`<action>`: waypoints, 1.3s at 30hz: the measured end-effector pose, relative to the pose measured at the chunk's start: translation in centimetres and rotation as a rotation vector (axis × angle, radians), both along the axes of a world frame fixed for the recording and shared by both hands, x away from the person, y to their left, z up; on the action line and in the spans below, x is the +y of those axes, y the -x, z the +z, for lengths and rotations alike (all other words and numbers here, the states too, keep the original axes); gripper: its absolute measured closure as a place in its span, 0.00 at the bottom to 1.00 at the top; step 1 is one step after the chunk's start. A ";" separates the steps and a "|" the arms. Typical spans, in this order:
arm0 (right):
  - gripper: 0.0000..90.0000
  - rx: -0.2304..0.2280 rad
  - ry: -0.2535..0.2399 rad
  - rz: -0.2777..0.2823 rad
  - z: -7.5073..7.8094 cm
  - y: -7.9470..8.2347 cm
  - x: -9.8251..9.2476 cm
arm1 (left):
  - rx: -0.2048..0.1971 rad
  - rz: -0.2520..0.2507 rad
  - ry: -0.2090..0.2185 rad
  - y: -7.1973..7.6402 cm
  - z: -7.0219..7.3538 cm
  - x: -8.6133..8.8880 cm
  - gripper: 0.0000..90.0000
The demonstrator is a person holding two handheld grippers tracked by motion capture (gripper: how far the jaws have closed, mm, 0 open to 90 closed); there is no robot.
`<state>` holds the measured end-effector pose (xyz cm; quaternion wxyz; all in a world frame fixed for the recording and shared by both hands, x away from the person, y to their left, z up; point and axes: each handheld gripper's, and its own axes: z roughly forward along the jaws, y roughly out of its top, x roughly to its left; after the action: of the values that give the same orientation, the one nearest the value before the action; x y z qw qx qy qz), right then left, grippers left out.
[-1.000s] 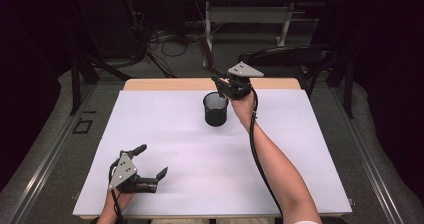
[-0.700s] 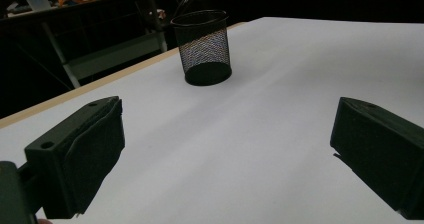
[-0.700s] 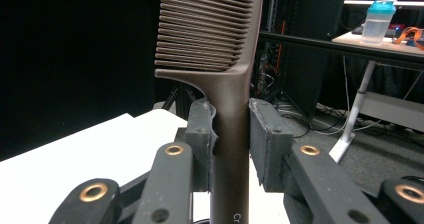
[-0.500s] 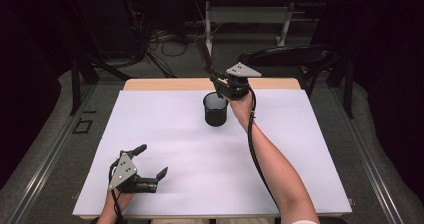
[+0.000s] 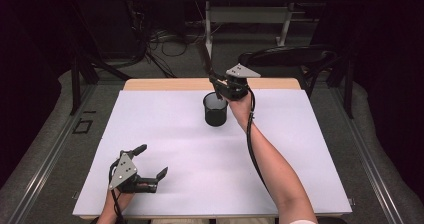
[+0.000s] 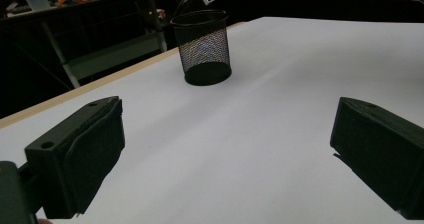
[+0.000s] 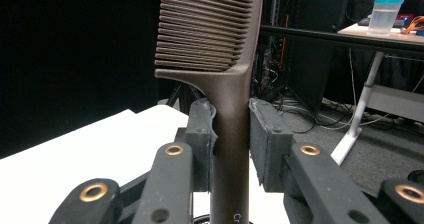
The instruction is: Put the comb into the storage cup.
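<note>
Right gripper view shows a brown comb [image 7: 220, 59] pinched tight by the right gripper [image 7: 232, 134]; high view shows the left gripper [image 5: 150, 161], jaws wide, near the table's [image 5: 165, 124] front-left corner.

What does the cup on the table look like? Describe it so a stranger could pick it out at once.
On the white table, look toward the far edge, just below the right gripper holding a brown comb. The cup stands there upright: small, round, black wire mesh, open at the top. It's the sole thing standing on the table.

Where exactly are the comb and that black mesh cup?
comb [image 7: 230, 109], right gripper view, on its brown handle between the jaws.
black mesh cup [image 5: 215, 113], high view, on its side wall.
</note>
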<state>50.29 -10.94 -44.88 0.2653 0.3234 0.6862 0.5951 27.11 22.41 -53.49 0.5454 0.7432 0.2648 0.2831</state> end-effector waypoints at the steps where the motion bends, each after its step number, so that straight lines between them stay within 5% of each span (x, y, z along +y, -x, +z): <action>1: 0.81 -0.002 0.004 0.001 -0.1 -0.1 0.0 | 0.000 0.001 0.000 0.0 0.0 0.0 0.01; 39: 0.81 0.055 0.039 0.014 -2.8 0.0 0.4 | 0.002 -0.002 0.001 0.0 0.0 -0.1 0.01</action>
<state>50.34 -10.53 -47.63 0.2482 0.3295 0.7070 0.5744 27.14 22.34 -53.51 0.5457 0.7434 0.2647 0.2818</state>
